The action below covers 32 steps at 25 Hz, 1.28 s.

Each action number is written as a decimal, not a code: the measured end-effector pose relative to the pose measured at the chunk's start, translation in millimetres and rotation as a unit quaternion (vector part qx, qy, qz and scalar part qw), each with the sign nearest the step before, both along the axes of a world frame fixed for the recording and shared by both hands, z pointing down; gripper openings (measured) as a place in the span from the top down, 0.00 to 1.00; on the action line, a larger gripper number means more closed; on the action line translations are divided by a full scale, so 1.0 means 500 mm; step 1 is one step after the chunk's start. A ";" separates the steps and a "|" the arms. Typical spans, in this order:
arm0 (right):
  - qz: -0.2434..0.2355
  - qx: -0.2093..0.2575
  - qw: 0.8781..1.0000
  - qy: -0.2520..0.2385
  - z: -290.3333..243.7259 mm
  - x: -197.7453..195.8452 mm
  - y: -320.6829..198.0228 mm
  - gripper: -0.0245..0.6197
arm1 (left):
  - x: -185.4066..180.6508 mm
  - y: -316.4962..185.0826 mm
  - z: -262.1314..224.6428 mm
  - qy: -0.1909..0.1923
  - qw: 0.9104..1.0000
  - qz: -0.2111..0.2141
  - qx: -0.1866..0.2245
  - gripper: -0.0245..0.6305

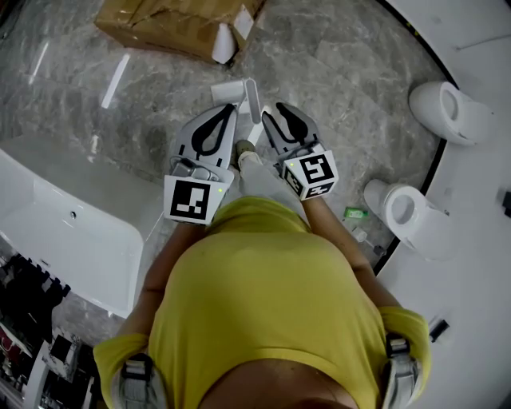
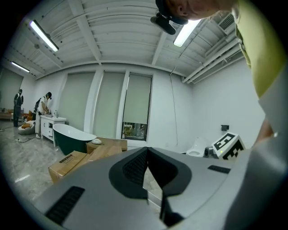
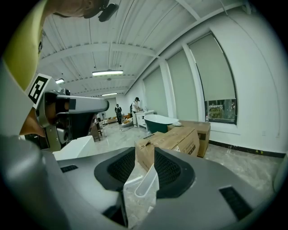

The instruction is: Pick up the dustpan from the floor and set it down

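Dustpan (image 1: 237,94), white, lies on the grey marble floor (image 1: 343,72) just ahead of our two grippers, its handle running back toward us into the space between them. In the right gripper view we see the same dustpan (image 3: 146,181) through the gap of that gripper's jaws, the handle lined up with the opening. The right gripper (image 3: 145,152) has its jaws apart, and we cannot see either pad pressing on the handle. From the head view the right gripper (image 1: 271,110) sits just right of the handle and the left gripper (image 1: 230,110) just left of it, both pointing away from our yellow shirt (image 1: 263,295). In its own view the left gripper (image 2: 146,150) has its jaw tips meeting, with nothing held between them. A brown cardboard box (image 1: 172,24) lies on the floor beyond the dustpan. A white bathtub (image 1: 72,232) stands at our left and two toilets (image 1: 407,212) at our right
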State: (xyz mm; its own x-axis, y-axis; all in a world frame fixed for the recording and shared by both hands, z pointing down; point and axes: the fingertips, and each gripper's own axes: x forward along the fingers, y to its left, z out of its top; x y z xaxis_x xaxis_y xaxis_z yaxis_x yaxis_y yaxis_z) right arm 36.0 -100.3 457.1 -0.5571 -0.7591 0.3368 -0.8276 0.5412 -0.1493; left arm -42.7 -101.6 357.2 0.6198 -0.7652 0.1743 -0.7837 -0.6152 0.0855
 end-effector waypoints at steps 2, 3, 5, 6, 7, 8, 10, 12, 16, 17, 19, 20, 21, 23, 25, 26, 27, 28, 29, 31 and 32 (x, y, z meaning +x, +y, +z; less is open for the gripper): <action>-0.010 -0.009 1.000 0.004 0.019 0.006 -0.007 0.74 | 0.005 -0.007 0.010 0.000 1.000 0.001 -0.004 0.96; -0.015 -0.013 1.000 0.006 0.029 0.007 -0.012 0.74 | 0.006 -0.011 0.017 -0.003 1.000 0.000 -0.006 0.96; -0.028 -0.021 0.999 0.009 0.048 0.007 -0.019 0.74 | 0.007 -0.020 0.033 -0.009 1.000 -0.004 -0.012 0.96; -0.035 -0.026 0.999 0.009 0.057 0.006 -0.021 0.73 | 0.007 -0.024 0.041 -0.011 1.000 -0.007 -0.016 0.96; -0.043 -0.031 0.999 0.008 0.066 0.005 -0.023 0.73 | 0.007 -0.027 0.049 -0.014 1.000 -0.010 -0.019 0.96; -0.050 -0.036 0.998 0.007 0.076 0.004 -0.025 0.73 | 0.007 -0.030 0.058 -0.018 1.000 -0.013 -0.021 0.96; -0.064 -0.048 0.997 0.005 0.096 0.001 -0.029 0.73 | 0.009 -0.034 0.075 -0.029 0.999 -0.017 -0.025 0.96; -0.076 -0.063 0.995 -0.001 0.115 -0.001 -0.033 0.72 | 0.009 -0.038 0.093 -0.037 0.999 -0.022 -0.030 0.96; -0.091 -0.098 0.991 -0.019 0.153 -0.005 -0.046 0.71 | 0.003 -0.049 0.126 -0.040 0.998 -0.038 -0.043 0.96; -0.097 -0.108 0.989 -0.024 0.161 -0.006 -0.049 0.70 | 0.003 -0.051 0.131 -0.042 0.997 -0.041 -0.046 0.96; -0.109 -0.135 0.984 -0.045 0.178 -0.011 -0.053 0.68 | -0.001 -0.054 0.143 -0.054 0.996 -0.047 -0.053 0.96; -0.115 -0.155 0.979 -0.064 0.188 -0.016 -0.054 0.66 | -0.004 -0.056 0.147 -0.060 0.995 -0.050 -0.056 0.96; -0.119 -0.178 0.973 -0.087 0.199 -0.021 -0.056 0.63 | -0.008 -0.059 0.150 -0.065 0.995 -0.053 -0.060 0.96; -0.122 -0.229 0.955 -0.143 0.220 -0.029 -0.060 0.57 | -0.014 -0.063 0.155 -0.072 0.994 -0.057 -0.064 0.96; -0.123 -0.273 0.934 -0.193 0.236 -0.037 -0.060 0.53 | -0.019 -0.063 0.158 -0.076 0.993 -0.060 -0.066 0.96; -0.125 -0.291 0.924 -0.214 0.243 -0.042 -0.059 0.53 | -0.022 -0.062 0.160 -0.078 0.993 -0.061 -0.068 0.96; -0.129 -0.306 0.914 -0.234 0.248 -0.046 -0.058 0.53 | -0.025 -0.062 0.164 -0.081 0.992 -0.062 -0.070 0.96; -0.131 -0.319 0.903 -0.254 0.254 -0.050 -0.059 0.52 | -0.028 -0.062 0.168 -0.083 0.992 -0.063 -0.072 0.96; -0.135 -0.332 0.893 -0.273 0.260 -0.054 -0.059 0.52 | -0.029 -0.063 0.170 -0.084 0.992 -0.064 -0.074 0.96; -0.144 -0.352 0.873 -0.305 0.264 -0.063 -0.061 0.52 | -0.029 -0.064 0.171 -0.081 0.992 -0.066 -0.076 0.96; -0.149 -0.357 0.867 -0.315 0.264 -0.067 -0.061 0.52 | -0.029 -0.064 0.171 -0.080 0.992 -0.066 -0.078 0.96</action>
State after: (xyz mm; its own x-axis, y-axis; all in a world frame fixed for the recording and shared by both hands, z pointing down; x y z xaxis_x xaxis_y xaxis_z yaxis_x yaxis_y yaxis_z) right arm 2.8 -130.8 589.2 -0.9368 -0.2726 0.2194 -0.2994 0.2999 -0.9058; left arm -57.1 -133.5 442.6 0.4707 -0.7943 0.3842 -0.8679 -0.4951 0.0398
